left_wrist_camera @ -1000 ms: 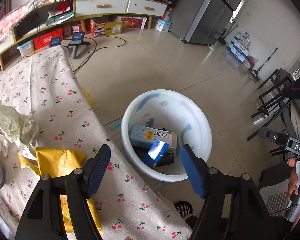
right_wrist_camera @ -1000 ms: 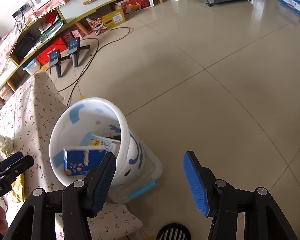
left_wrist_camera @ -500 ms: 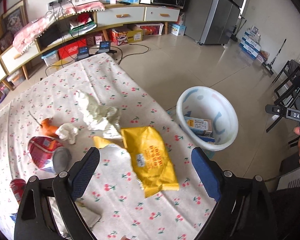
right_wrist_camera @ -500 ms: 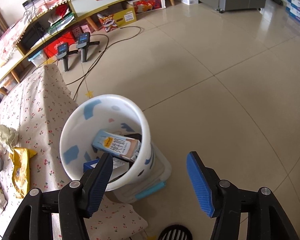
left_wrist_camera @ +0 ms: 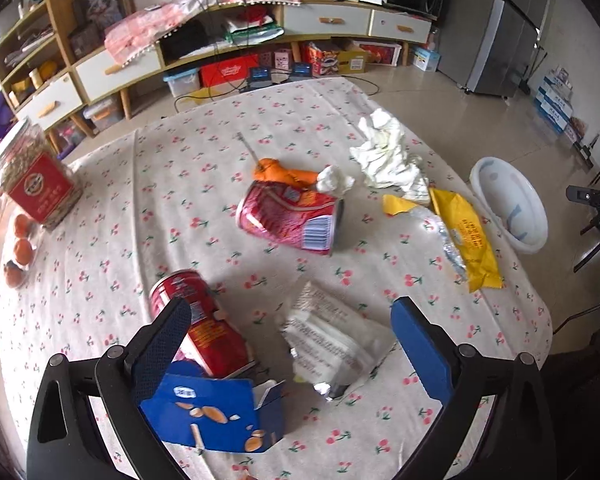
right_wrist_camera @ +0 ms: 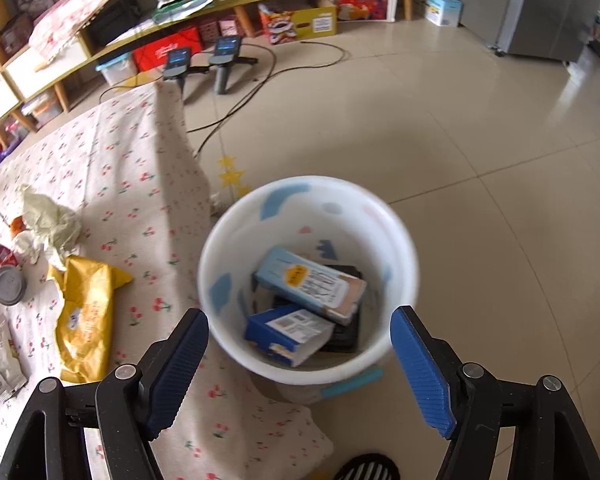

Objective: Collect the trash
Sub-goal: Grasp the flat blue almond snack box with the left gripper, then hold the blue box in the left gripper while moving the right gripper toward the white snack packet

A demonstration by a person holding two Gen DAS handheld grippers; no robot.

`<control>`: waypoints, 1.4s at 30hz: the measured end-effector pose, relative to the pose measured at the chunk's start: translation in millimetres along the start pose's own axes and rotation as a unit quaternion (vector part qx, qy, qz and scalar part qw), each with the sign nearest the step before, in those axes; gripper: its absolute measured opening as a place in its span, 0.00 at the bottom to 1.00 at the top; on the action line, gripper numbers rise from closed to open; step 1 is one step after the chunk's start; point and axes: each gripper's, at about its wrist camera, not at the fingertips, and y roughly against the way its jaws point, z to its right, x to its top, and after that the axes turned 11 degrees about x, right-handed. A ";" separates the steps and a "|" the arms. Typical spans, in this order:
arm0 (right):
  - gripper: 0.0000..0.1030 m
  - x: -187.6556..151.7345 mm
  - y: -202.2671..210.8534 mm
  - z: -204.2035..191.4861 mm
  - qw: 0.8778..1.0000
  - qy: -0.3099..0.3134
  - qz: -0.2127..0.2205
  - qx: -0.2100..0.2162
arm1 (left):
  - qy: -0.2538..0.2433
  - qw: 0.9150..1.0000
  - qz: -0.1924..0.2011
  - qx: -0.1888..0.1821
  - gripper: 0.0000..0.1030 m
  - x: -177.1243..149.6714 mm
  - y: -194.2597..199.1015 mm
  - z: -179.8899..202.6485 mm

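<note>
My left gripper point(left_wrist_camera: 292, 318) hangs over the cherry-print table, its jaws opening with nothing pressed between them. Under it lie a silver-white wrapper point(left_wrist_camera: 332, 340), a red can point(left_wrist_camera: 198, 328) and a blue carton point(left_wrist_camera: 216, 416) beneath the left finger. Farther off are a second red can point(left_wrist_camera: 286, 220), a yellow bag point(left_wrist_camera: 466, 236), crumpled paper point(left_wrist_camera: 384, 156) and an orange scrap point(left_wrist_camera: 282, 174). My right gripper point(right_wrist_camera: 298, 320) is above the white bin point(right_wrist_camera: 220, 248), jaws opening and empty. Inside the bin lie a pale blue carton point(right_wrist_camera: 312, 284) and a dark blue carton point(right_wrist_camera: 286, 330).
A jar with a red label point(left_wrist_camera: 36, 184) and some oranges point(left_wrist_camera: 20, 248) sit at the table's left edge. The bin point(left_wrist_camera: 512, 208) stands on the tiled floor off the table's right edge. Low shelving point(left_wrist_camera: 260, 52) runs along the back wall, and cables point(right_wrist_camera: 236, 108) cross the floor.
The left view has swung from the bin across to the table's trash, and its jaws have widened. The right gripper moved over the bin and opened wider; the dark blue carton settled deeper inside.
</note>
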 end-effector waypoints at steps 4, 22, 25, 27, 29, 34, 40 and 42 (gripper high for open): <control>0.77 0.5 -13.5 -30.6 1.000 0.025 -0.011 0.008 | 0.024 0.999 -0.029 0.009 0.98 -14.3 -9.6 -23.9; 0.77 -19.5 -58.2 -111.6 0.994 0.092 -0.052 0.013 | 0.074 0.992 -0.097 -0.034 0.98 -53.2 -20.4 -73.9; 0.77 -20.8 -61.4 -113.4 0.994 0.090 -0.056 0.014 | 0.065 0.991 -0.106 -0.039 0.98 -58.0 -23.9 -66.9; 0.77 -21.4 -62.1 -114.3 0.994 0.088 -0.057 0.015 | 0.053 0.992 -0.109 -0.035 0.98 -59.4 -26.1 -60.4; 0.77 -21.6 -62.3 -114.3 0.994 0.087 -0.058 0.016 | 0.042 0.993 -0.110 -0.026 0.98 -60.7 -28.3 -54.2; 0.77 -22.5 -63.2 -113.3 0.994 0.087 -0.060 0.017 | 0.031 0.993 -0.116 -0.017 1.00 -61.8 -32.2 -43.7; 0.77 -24.3 -63.5 -115.9 0.994 0.091 -0.061 0.017 | 0.021 0.992 -0.123 0.016 1.00 -65.4 -41.3 -35.1; 0.77 -25.4 -63.4 -116.8 0.994 0.093 -0.062 0.017 | 0.037 0.991 -0.124 0.016 1.00 -64.9 -40.5 -37.6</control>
